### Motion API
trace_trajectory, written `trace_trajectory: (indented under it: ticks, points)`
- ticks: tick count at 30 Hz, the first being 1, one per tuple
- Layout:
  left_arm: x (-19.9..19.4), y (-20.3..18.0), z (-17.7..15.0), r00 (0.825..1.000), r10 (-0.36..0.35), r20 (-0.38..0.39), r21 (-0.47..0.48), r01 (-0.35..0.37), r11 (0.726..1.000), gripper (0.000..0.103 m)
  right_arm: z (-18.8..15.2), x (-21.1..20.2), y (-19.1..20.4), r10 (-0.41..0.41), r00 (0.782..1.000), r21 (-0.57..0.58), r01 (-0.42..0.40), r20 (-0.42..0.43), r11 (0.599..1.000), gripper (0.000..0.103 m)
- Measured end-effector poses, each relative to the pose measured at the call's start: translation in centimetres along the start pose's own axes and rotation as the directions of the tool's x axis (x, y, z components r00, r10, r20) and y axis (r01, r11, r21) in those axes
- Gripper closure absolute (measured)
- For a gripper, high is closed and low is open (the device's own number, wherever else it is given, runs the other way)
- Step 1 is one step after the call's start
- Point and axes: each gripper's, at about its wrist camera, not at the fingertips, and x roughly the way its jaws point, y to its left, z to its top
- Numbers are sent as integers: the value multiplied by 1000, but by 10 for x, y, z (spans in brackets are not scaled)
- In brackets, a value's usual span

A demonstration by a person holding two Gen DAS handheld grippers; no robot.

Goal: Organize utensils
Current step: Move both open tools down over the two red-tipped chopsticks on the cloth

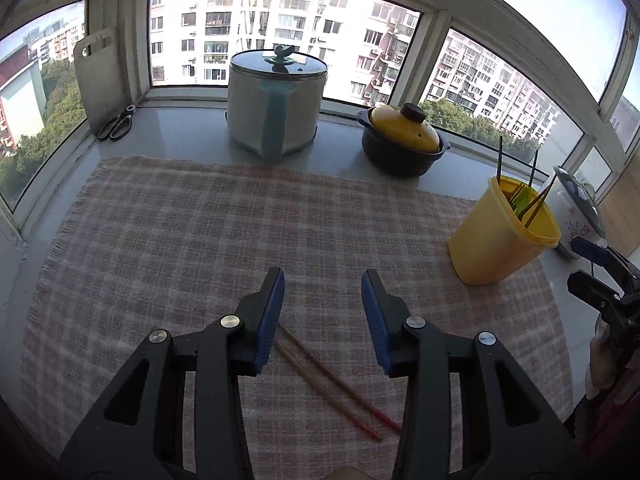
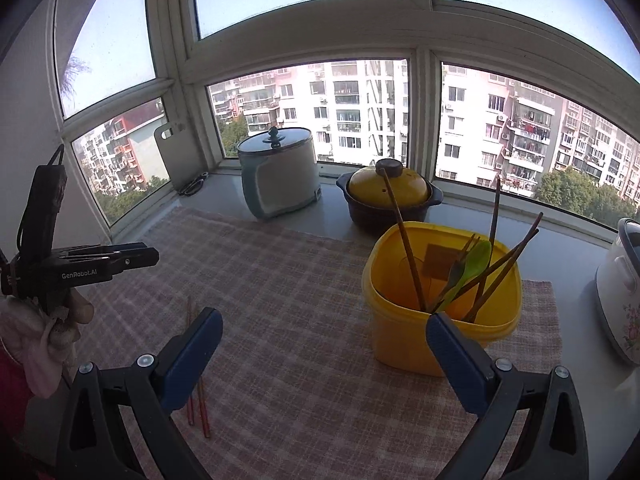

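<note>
A pair of brown chopsticks with red ends [image 1: 332,380] lies on the checked cloth [image 1: 200,232], just below and between the fingers of my left gripper [image 1: 323,294], which is open and empty above them. The chopsticks also show in the right wrist view [image 2: 198,400], partly behind my right gripper's left finger. A yellow tub [image 1: 500,236] holds several chopsticks, a fork and a green spoon [image 2: 470,268]. My right gripper [image 2: 324,328] is open and empty, hovering in front of the tub [image 2: 404,332].
A white-and-blue pot with a glass lid [image 1: 276,100] and a dark casserole with a yellow lid [image 1: 402,136] stand on the sill behind the cloth. Scissors [image 1: 116,124] and a cutting board [image 1: 100,76] are at the far left. A floral cooker [image 2: 620,292] is at the right.
</note>
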Motion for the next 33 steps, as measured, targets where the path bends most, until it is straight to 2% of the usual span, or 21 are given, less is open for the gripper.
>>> trace_trajectory:
  ticks: [6, 8, 12, 17, 18, 20, 25, 31, 33]
  points:
    - [4, 37, -36, 997, 42, -60, -83, -47, 995, 63, 0, 42, 28, 94, 990, -32, -98, -108, 995, 4]
    - [5, 46, -49, 996, 41, -75, -122, -49, 991, 63, -4, 60, 37, 134, 979, -22, -139, -156, 990, 11]
    - [9, 56, -75, 991, 52, -120, -141, -69, 988, 63, -16, 97, 57, 193, 946, -16, -204, -261, 979, 21]
    - [10, 62, -95, 989, 41, -145, -183, -67, 981, 63, -35, 138, 86, 249, 887, -25, -280, -388, 960, 46]
    - [11, 64, -98, 988, 40, -150, -188, -68, 980, 63, -38, 145, 92, 254, 876, -28, -290, -409, 957, 48]
    - [13, 67, -102, 987, 41, -156, -198, -72, 978, 63, -46, 157, 103, 264, 854, -33, -312, -449, 950, 62]
    - [11, 72, -107, 988, 36, -148, -224, -69, 972, 63, -54, 179, 130, 258, 816, -84, -349, -517, 933, 71]
    - [11, 82, -111, 989, 28, -145, -262, -65, 963, 63, -56, 196, 154, 206, 803, -168, -353, -559, 920, 81]
    - [11, 83, -112, 989, 26, -143, -268, -64, 961, 63, -57, 202, 159, 194, 799, -186, -355, -570, 916, 81]
